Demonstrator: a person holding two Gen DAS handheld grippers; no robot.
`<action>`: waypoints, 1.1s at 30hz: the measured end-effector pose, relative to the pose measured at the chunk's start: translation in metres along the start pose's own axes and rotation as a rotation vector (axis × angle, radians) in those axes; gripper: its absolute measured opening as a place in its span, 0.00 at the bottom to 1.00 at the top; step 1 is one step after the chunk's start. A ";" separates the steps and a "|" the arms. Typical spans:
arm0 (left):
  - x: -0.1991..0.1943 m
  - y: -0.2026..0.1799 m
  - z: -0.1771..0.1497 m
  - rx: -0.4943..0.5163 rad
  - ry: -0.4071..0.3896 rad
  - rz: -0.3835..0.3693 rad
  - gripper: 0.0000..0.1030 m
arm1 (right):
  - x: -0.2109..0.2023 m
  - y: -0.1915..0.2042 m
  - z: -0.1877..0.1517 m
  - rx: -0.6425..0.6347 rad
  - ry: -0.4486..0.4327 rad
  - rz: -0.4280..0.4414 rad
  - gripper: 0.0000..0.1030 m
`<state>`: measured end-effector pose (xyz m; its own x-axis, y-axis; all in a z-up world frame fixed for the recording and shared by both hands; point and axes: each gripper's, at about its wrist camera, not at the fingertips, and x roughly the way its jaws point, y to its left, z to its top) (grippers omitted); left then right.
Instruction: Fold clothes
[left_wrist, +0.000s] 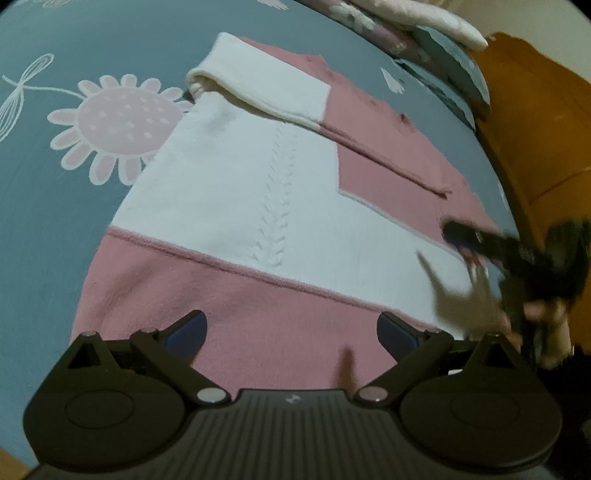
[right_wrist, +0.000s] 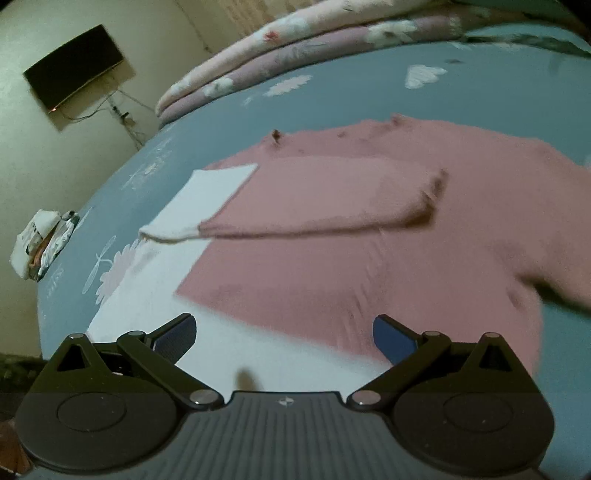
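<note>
Pink-and-white knit sweater (left_wrist: 229, 192) flat on bed, one sleeve (right_wrist: 314, 199) folded across chest, white cuff outward.

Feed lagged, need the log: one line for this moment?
sweater: flat on bed, one sleeve folded across | left tool: open, empty | right tool: open, empty

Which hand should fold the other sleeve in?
Probably the right. The right gripper hangs open on the side where the unfolded sleeve trails off the sweater. The left gripper faces the hem.
</note>
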<state>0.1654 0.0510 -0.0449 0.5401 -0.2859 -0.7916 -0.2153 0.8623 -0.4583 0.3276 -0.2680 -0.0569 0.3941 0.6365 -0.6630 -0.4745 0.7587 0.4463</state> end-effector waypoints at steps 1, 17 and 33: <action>0.000 -0.002 0.002 0.007 -0.003 0.010 0.95 | -0.009 0.003 -0.003 0.003 -0.002 -0.018 1.00; 0.008 0.007 0.028 0.165 -0.055 -0.012 0.95 | -0.021 0.031 -0.046 -0.149 0.034 -0.259 1.00; 0.059 0.026 0.131 0.277 -0.121 -0.141 0.95 | 0.002 0.055 -0.051 -0.187 0.047 -0.464 1.00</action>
<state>0.2978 0.1114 -0.0509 0.6448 -0.3733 -0.6670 0.0887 0.9033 -0.4198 0.2616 -0.2319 -0.0644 0.5633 0.2280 -0.7942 -0.3925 0.9197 -0.0143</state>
